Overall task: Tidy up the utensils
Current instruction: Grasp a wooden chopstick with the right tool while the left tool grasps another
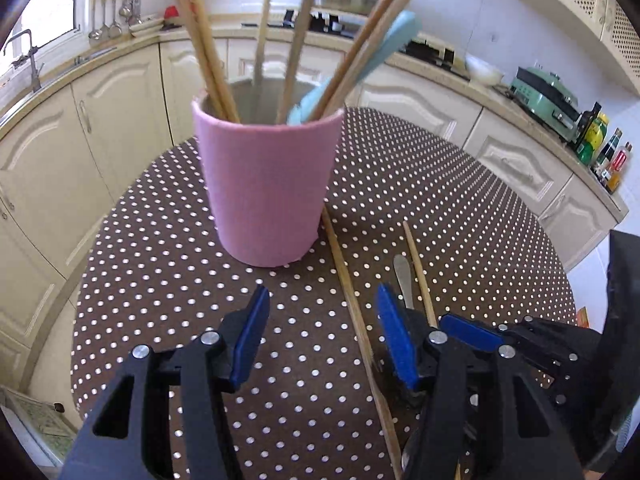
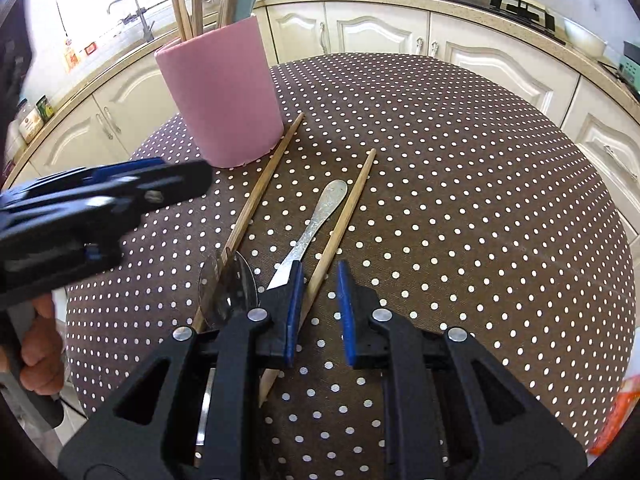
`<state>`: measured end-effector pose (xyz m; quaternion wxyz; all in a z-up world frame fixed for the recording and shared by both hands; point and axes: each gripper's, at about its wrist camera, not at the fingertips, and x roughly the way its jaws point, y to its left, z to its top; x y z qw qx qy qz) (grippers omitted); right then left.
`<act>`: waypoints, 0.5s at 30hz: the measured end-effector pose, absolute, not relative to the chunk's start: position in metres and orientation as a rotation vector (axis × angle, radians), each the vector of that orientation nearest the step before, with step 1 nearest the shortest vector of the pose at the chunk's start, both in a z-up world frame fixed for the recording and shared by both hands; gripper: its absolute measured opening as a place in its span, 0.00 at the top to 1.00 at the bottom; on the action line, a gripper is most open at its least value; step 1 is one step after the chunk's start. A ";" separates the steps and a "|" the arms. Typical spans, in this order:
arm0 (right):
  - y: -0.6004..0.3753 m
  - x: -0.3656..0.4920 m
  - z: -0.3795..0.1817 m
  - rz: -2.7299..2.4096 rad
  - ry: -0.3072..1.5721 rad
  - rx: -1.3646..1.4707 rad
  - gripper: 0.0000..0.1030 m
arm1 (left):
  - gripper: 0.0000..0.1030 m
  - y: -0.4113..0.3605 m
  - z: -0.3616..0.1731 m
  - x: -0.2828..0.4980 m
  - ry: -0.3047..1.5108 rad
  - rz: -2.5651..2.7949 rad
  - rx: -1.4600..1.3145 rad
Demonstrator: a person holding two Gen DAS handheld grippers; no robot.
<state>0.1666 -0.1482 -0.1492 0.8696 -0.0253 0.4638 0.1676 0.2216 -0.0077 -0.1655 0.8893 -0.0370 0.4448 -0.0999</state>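
**Pink cup holds upright utensils; loose ones lie on the dotted table**

On the left, the left gripper (image 1: 322,338) hovers low over the brown polka-dot table (image 1: 460,200), its blue-padded jaws spread wide with nothing between them. In the right wrist view it shows side-on at the left edge, with the person's hand (image 2: 40,344) wrapped around its handle.

Just ahead of it stands the pink cup (image 1: 266,188), upright on the tablecloth. Inside it stand several wooden chopsticks (image 1: 208,48), leaning outward against the rim, along with a light blue utensil handle (image 1: 376,56) tilted toward the right side of the cup.

To the right of the cup, a long wooden chopstick (image 2: 262,192) lies flat, its far tip just beside the cup's base. Its near end crosses the bowl of a metal spoon (image 2: 228,288). A metal utensil handle (image 2: 320,216) lies next over, and then a second loose chopstick (image 2: 348,212), roughly parallel to the first and apart from the cup.

The right gripper (image 2: 318,312) sits over that second chopstick. Its jaws are partly open, and the stick runs beside the left finger (image 2: 294,312); nothing is clamped.

Behind the table run cream kitchen cabinets (image 2: 372,28) and a countertop.
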 end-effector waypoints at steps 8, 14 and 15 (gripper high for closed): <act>-0.166 0.183 -0.146 0.337 1.009 -0.045 0.84 | 0.46 -0.031 -0.185 0.254 1.032 -0.175 -0.012; -0.175 0.206 -0.143 0.317 1.053 -0.025 0.84 | 0.52 -0.048 -0.193 0.269 1.051 -0.131 0.073; -0.175 0.210 -0.144 0.317 1.058 -0.024 0.84 | 0.56 -0.051 -0.192 0.271 1.048 -0.130 0.076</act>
